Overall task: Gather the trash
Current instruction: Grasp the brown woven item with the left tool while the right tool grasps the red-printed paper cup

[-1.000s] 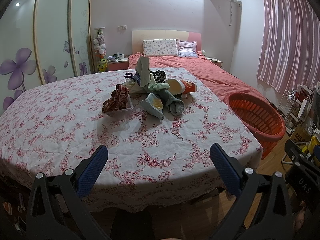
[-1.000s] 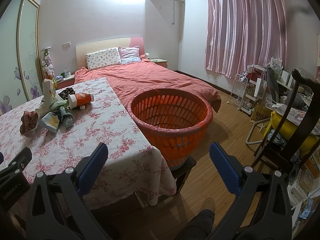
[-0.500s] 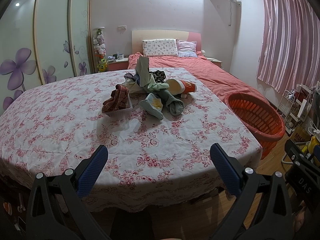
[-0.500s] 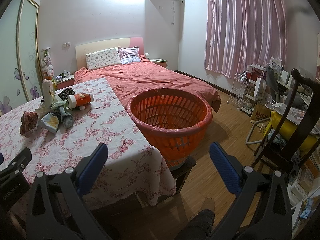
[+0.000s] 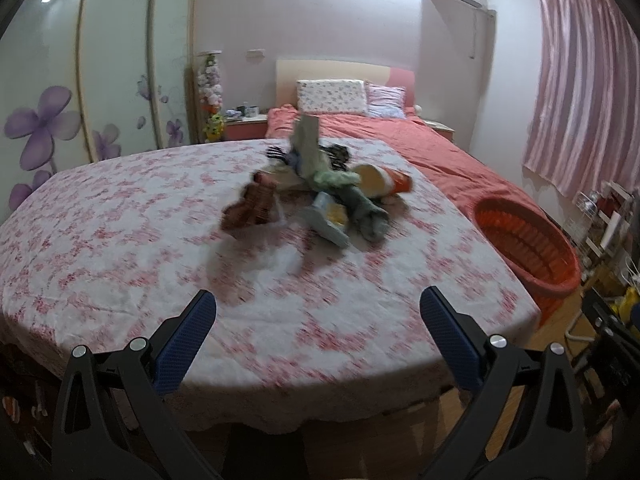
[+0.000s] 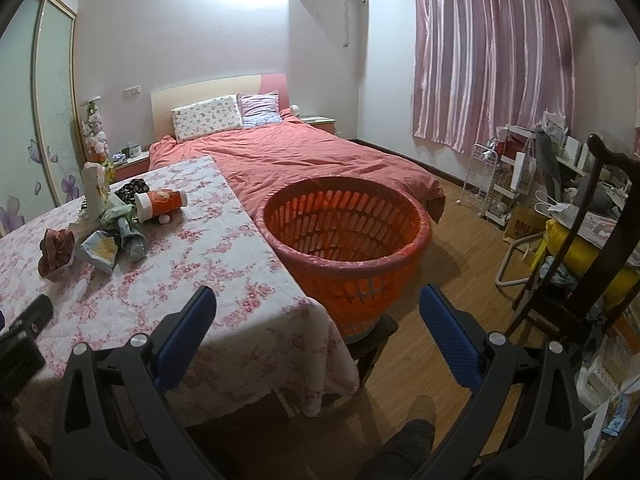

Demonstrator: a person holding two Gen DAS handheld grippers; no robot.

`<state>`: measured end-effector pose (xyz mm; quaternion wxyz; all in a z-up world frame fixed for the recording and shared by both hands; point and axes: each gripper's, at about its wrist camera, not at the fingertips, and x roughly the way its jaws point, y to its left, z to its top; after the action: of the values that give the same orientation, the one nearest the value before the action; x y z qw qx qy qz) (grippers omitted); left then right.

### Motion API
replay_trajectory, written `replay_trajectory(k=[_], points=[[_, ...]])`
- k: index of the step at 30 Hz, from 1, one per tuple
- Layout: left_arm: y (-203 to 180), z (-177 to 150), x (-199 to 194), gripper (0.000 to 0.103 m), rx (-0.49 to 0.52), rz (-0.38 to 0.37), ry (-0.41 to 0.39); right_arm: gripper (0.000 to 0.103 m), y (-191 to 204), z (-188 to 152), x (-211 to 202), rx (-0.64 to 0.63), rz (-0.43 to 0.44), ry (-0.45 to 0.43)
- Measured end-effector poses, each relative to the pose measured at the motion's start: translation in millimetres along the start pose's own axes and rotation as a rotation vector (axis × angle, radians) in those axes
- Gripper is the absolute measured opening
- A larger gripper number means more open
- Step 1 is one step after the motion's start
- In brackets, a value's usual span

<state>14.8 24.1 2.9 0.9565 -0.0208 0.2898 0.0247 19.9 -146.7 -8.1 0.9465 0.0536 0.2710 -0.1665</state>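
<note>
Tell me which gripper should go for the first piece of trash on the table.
Left. The left gripper is open and faces the trash pile straight across the table. The right gripper, also open, points at the orange basket, with the pile off to its left.

The left gripper has moved, its view of the trash pile now motion-blurred.

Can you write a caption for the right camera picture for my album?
Open right gripper hovers by the flowery table, trash pile waiting beside an empty orange basket.
</note>
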Motion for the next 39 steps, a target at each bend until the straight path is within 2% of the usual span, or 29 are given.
replay_trajectory(k=[3,7,13,17,24,25,28,29,34,39], points=[[24.6,14.5,13.7,0.101,-0.040,0.033,-0.013,0.099,8.3,4.9,7.8,-0.008,0.030,0.003],[45.3,30.9,32.2,0.101,-0.078,0.022,-0.010,0.098,27.8,11.6,22.6,-0.019,0.105,0.024],[53.9,48.1,59.2,0.099,-0.030,0.037,-0.017,0.096,51.8,18.9,40.9,-0.033,0.152,0.048],[52.7,54.9,84.9,0.085,-0.009,-0.004,0.039,0.096,65.1,22.2,51.4,-0.049,0.165,0.061],[59.6,60.9,109.6,0.050,-0.016,-0.039,0.102,0.096,86.1,28.3,65.3,-0.078,0.184,0.065],[60.0,62.0,111.7,0.048,-0.011,-0.043,0.105,0.096,89.3,29.6,68.3,-0.081,0.188,0.066],[61.4,64.8,115.5,0.029,0.004,-0.052,0.107,0.095,98.3,35.9,77.4,-0.088,0.205,0.065],[62.4,65.7,115.7,0.020,0.006,-0.057,0.105,0.094,100.8,38.0,79.9,-0.091,0.210,0.063],[75.1,74.8,110.3,0.015,-0.026,-0.083,0.079,0.087,118.2,56.8,101.4,-0.091,0.247,0.056],[87.5,87.8,103.2,0.014,-0.067,-0.100,0.050,0.069,143.5,74.5,132.7,-0.075,0.301,0.092]])
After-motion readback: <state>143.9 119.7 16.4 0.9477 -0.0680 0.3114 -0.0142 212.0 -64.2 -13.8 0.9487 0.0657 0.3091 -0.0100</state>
